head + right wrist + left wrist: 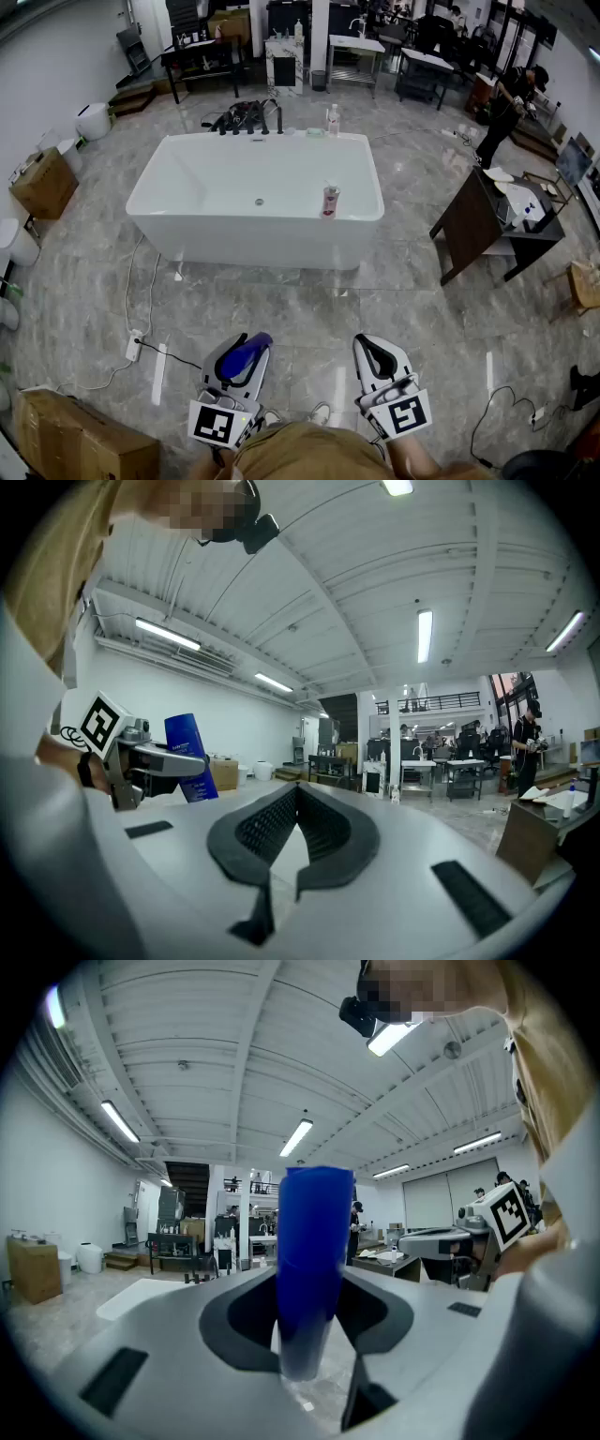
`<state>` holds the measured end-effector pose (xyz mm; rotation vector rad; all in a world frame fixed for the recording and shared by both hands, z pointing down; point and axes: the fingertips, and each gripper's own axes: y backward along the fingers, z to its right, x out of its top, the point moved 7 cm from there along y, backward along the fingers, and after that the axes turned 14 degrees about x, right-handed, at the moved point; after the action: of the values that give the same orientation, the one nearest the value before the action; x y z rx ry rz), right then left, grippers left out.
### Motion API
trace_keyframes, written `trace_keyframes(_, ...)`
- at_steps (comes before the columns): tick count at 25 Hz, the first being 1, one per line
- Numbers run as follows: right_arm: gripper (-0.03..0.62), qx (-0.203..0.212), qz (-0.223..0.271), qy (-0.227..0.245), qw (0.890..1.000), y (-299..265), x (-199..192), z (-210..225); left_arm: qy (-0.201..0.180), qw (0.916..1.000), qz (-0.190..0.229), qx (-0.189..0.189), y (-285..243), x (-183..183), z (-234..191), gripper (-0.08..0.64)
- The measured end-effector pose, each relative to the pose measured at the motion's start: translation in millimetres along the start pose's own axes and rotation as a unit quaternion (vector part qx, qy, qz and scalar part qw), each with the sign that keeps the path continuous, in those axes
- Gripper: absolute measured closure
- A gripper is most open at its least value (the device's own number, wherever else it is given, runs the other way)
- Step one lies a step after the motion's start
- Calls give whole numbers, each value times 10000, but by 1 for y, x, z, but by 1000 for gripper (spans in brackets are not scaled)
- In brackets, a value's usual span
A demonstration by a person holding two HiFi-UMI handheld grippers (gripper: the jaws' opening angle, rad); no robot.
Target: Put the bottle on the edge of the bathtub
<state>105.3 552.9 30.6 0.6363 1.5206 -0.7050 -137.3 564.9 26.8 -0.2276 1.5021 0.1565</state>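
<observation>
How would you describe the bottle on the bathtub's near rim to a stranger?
Find the white bathtub mid-floor. On its near rim, toward the right end, stands a small bottle. It is pinkish, unlike the pale bottle at the far rim.

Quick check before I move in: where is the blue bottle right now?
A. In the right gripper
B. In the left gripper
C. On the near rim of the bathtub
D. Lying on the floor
B: the blue bottle stands clamped in the left gripper, short of the bathtub, while the right gripper holds nothing.
</observation>
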Motion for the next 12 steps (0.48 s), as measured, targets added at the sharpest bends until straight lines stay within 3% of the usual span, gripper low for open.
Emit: trace_keyframes(12, 588, 54, 313, -144, 9994, 13, -3, 23, -64, 9998, 39, 162, -3, 2, 22, 400)
